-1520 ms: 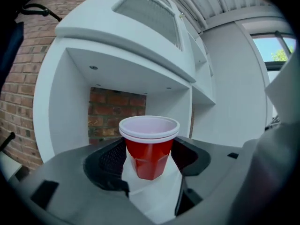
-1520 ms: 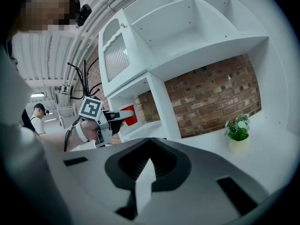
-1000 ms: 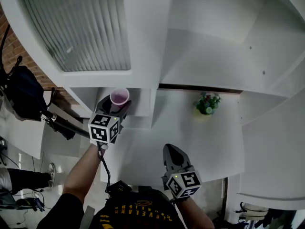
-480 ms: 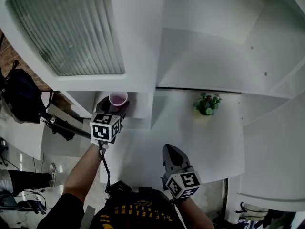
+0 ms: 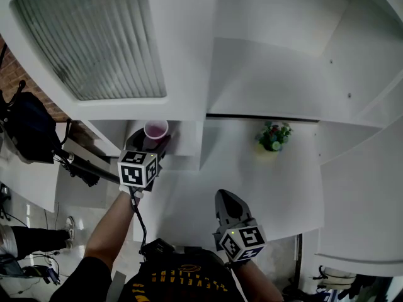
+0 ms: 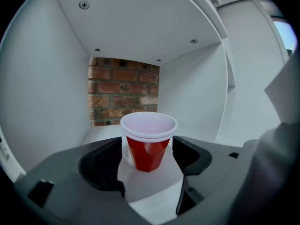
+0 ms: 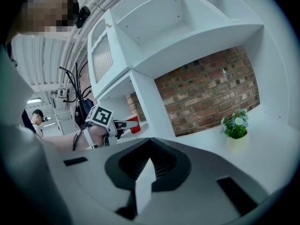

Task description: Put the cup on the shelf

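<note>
The left tool (image 6: 150,146), jaws just opened wide, straddles the untouched red cup (image 6: 148,139) on the shelf (image 6: 101,132); the right tool (image 7: 149,144) stays closed on nothing.

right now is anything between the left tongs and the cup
Nothing visible does. The red cup stands upright on the shelf floor, directly between the left tongs, whose jaws have just been opening and stand off its sides. It already sits where it has to go.

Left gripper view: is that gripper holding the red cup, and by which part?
Nothing is held. The red cup stands on the shelf between the left gripper's jaws, which have just been opening and stand clear of its sides.
</note>
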A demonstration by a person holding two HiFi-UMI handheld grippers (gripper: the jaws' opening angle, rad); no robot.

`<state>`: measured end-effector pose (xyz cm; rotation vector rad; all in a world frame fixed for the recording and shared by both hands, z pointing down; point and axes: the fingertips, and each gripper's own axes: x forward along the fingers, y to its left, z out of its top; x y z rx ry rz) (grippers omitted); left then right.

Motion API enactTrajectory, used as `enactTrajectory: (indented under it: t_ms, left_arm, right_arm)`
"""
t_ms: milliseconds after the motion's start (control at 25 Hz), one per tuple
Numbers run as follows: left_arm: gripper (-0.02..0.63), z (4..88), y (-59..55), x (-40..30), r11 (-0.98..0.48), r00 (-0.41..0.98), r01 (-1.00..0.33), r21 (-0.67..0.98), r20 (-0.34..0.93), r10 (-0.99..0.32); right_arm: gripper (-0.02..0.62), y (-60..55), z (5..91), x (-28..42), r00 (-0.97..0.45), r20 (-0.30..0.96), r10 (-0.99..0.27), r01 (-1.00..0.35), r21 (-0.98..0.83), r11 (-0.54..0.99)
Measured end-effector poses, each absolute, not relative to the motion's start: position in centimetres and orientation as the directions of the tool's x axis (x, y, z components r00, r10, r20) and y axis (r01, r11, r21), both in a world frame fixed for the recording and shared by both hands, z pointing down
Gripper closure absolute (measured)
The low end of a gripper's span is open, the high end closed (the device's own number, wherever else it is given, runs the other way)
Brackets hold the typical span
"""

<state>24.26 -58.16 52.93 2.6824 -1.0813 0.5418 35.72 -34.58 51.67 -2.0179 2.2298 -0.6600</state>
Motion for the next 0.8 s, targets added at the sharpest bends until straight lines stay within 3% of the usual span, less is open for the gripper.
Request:
enactTrajectory:
  t_ms: [360, 800]
  left_arm:
    - [0.287, 50.6, -55.0, 20.9, -0.708, 0.702, -0.693, 0.133, 0.345, -0.623]
    - [0.288, 46.1, -44.0, 17.1, -0.804, 0.844, -0.536, 0.257, 0.188, -0.502]
  right_arm:
    - [0.603, -33.7, 51.3, 33.5, -0.147, 0.234, -0.961, -0.935, -0.351, 0.057]
    - [0.601, -31.2, 49.4, 28.5, -0.151, 0.195, -0.969, -0.941, -0.33, 0.08]
